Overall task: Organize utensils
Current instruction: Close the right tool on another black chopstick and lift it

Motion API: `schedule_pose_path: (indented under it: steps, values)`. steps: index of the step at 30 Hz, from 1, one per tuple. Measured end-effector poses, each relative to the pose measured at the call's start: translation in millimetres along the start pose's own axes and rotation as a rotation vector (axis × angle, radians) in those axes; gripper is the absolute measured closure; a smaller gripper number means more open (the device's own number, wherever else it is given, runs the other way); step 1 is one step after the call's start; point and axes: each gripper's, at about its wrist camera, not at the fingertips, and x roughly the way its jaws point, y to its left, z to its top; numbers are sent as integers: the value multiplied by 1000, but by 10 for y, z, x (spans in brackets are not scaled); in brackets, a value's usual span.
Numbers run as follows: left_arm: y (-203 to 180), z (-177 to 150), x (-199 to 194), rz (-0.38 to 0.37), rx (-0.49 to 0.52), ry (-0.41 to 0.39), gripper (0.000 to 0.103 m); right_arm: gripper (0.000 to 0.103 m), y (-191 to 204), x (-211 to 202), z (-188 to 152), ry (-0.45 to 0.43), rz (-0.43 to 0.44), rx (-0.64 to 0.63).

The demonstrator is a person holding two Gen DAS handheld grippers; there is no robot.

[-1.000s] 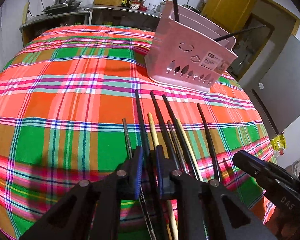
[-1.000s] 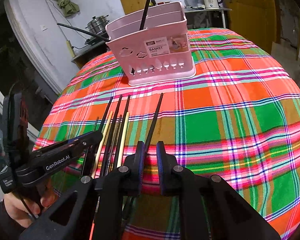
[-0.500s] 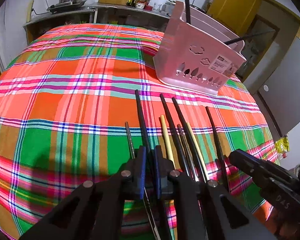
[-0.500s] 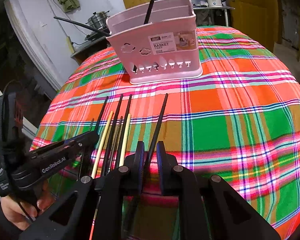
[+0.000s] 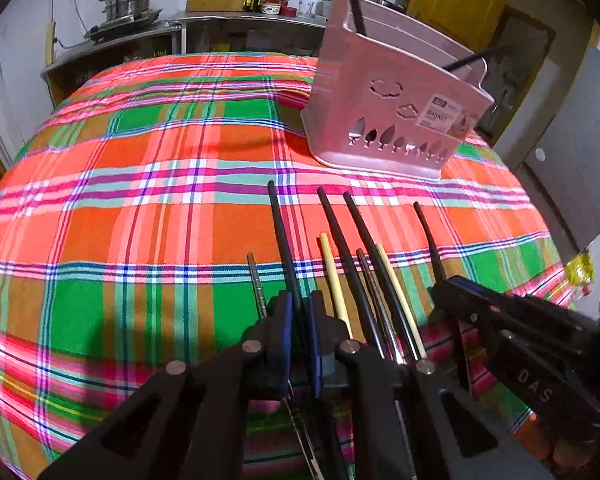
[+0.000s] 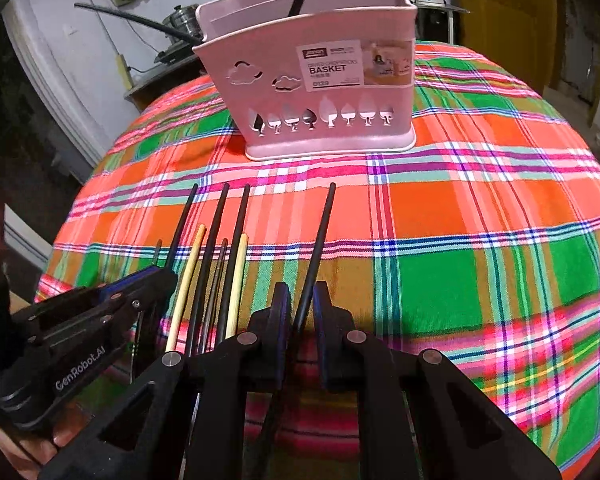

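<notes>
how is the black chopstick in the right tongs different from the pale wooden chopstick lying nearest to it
The black chopstick is dark and reaches further toward the pink basket; the pale wooden chopstick is light and ends shorter. The black one sits pinched between the right tongs, apart from the row; the pale one lies free among the other chopsticks. Both point toward the basket over the plaid tablecloth.

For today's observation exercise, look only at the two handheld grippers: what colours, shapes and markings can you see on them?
Both are black plastic tools with two long angular fingers, each with a triangular cut-out and round silver rivets. The left gripper and right gripper both carry blue pads inside their fingertips. Seen from the side, the left gripper reads "GenRobot.AI" in white; the right gripper shows "DAS" in faint lettering. No sleeve is visible.
</notes>
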Motion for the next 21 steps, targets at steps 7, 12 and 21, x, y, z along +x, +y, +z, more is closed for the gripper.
schedule_pose_path:
  steps: [7,12,21]
  values:
    - [-61,-3,-26,15,17,5,95,96,-61,-77,-22,0,32,22]
    - [-48,-4,-127,-20,-1,-1,96,97,-57,-220,-18,-28,64,18]
    - [-104,127,-518,-71,2,-76,97,97,-67,-557,73,-100,103,15]
